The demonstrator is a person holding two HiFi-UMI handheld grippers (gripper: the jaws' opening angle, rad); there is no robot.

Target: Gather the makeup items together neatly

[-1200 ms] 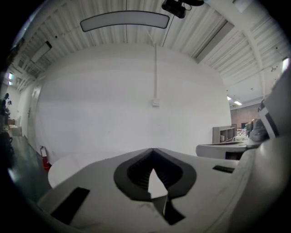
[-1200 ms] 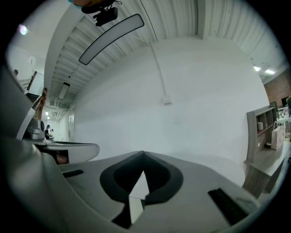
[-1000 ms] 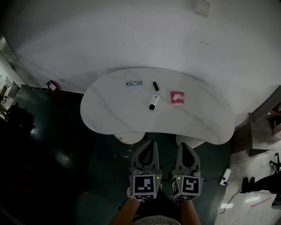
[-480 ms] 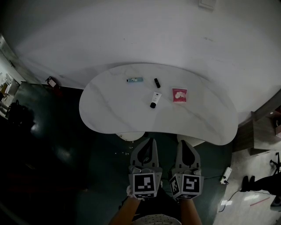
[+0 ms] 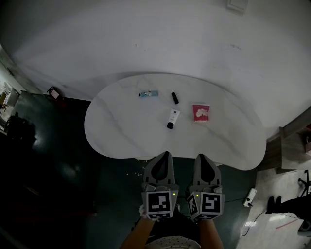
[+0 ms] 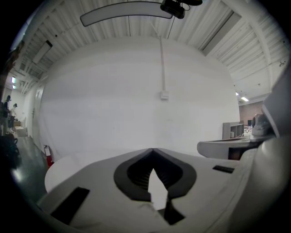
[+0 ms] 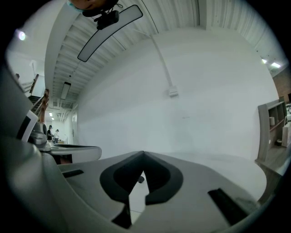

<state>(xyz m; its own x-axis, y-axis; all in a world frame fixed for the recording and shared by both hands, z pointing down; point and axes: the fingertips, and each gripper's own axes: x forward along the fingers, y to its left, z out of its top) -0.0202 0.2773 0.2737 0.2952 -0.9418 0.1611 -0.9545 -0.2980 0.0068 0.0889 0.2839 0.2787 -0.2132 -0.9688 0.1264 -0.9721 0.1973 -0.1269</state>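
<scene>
Four makeup items lie spread on the white kidney-shaped table (image 5: 121, 131): a teal tube (image 5: 148, 93), a small black stick (image 5: 174, 97), a white tube with a black cap (image 5: 172, 118) and a pink packet (image 5: 200, 112). My left gripper (image 5: 165, 155) and right gripper (image 5: 203, 156) hang side by side just short of the table's near edge, well apart from every item. Both are shut and hold nothing. In the left gripper view the left gripper (image 6: 153, 149) has its tips together. In the right gripper view the right gripper (image 7: 143, 152) looks the same, facing the white wall.
A white wall (image 5: 146, 39) curves behind the table, with a switch plate (image 5: 236, 5) high up. A red extinguisher (image 5: 52, 92) stands on the dark floor at left. A power strip (image 5: 250, 195) lies on the floor at right, near a shelf unit (image 5: 294, 133).
The table has drawn nearer in the head view, and its near edge now reaches the gripper tips. The items keep their places on the table. Both grippers stay shut.
</scene>
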